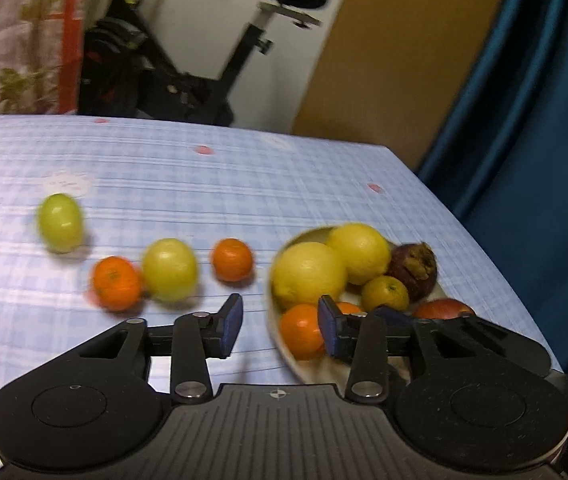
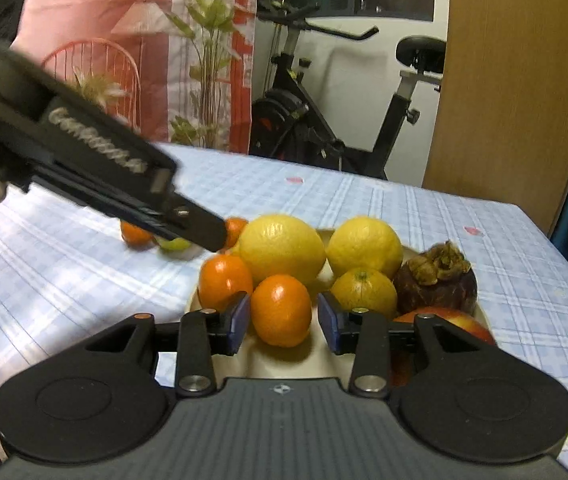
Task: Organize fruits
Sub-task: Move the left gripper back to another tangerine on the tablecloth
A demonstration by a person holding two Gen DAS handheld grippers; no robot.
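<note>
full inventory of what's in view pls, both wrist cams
lemons: 2, yellow, back of plate
mandarins in plate: 2 orange, front left; 1 yellow-orange, middle
mangosteen: 1, dark purple, plate's right side
apple: 1, red, plate front right, partly hidden
plate: 1, cream, on tablecloth
loose mandarins: 2, orange, on cloth left of plate
green fruits: 2, yellow-green, on cloth left of plate
tablecloth: 1, blue check
exercise bike: 1, black, behind table
curtain: blue, right
left gripper: open, empty, at plate's left edge
right gripper: open, straddling front mandarin
</note>
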